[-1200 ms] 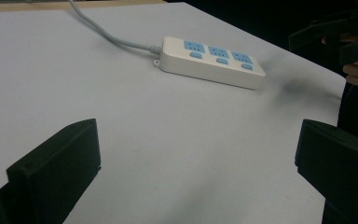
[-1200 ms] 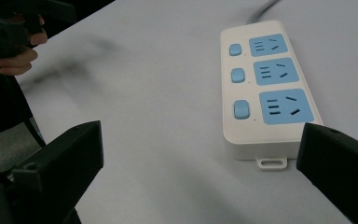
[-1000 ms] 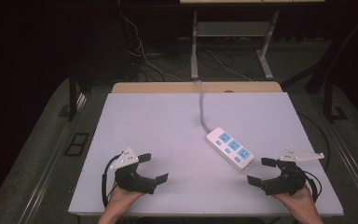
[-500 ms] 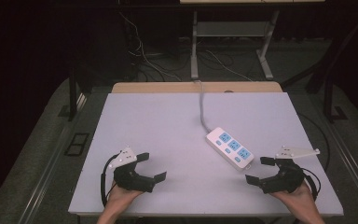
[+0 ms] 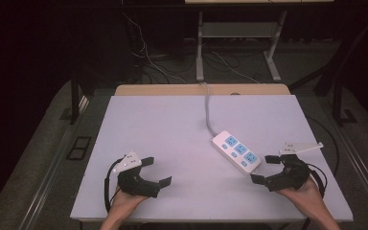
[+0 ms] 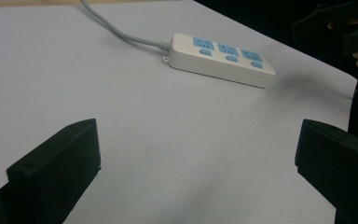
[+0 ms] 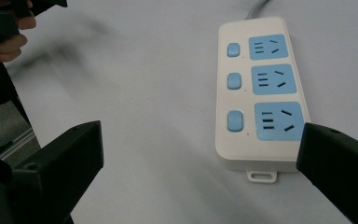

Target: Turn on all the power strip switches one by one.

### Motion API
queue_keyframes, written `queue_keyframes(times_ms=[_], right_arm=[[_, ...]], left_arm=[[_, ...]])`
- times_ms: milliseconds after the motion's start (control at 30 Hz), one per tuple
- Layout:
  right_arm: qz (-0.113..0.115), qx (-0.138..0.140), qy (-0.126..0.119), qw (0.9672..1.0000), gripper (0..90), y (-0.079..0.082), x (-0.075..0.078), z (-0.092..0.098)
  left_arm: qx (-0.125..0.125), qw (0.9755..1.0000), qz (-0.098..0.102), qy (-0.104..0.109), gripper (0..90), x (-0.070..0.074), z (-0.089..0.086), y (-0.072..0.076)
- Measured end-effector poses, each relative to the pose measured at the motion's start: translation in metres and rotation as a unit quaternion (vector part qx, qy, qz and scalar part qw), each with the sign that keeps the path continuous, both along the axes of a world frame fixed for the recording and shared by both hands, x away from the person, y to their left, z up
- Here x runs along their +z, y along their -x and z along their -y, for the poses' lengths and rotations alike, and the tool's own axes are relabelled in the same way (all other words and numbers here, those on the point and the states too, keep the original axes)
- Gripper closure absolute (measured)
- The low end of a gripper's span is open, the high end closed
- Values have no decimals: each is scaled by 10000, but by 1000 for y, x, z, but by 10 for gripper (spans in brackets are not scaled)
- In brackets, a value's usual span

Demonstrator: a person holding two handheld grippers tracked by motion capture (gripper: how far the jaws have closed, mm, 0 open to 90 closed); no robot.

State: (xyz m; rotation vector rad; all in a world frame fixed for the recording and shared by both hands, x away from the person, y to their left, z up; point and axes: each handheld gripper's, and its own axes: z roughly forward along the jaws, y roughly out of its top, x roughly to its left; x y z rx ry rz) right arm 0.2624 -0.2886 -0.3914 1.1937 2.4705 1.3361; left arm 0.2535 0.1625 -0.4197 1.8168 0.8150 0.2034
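Power strip (image 5: 236, 151) flat on counter (image 5: 172, 129), just left of right tool (image 5: 264, 169), untouched. Left tool (image 5: 157, 171) well apart. Both tools' jaws spread, empty.

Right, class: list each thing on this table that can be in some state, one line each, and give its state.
White plastic power strip with three blue sockets: lying flat on the table, sockets up, all three unoccupied, touched by neither gripper.
Grey cable of the strip: attached, running off the table's far edge.
Left gripper: open, holding nothing.
Right gripper: open, holding nothing, close beside the strip's near end.
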Motion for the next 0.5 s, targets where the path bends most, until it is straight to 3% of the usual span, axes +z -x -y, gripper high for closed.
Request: queue_keyframes(times_ms=[500], right_arm=[[-49,170,284,9994,4,-19,15,-6]], left_arm=[[-1,10000,-16,6,0,0,0,0]])
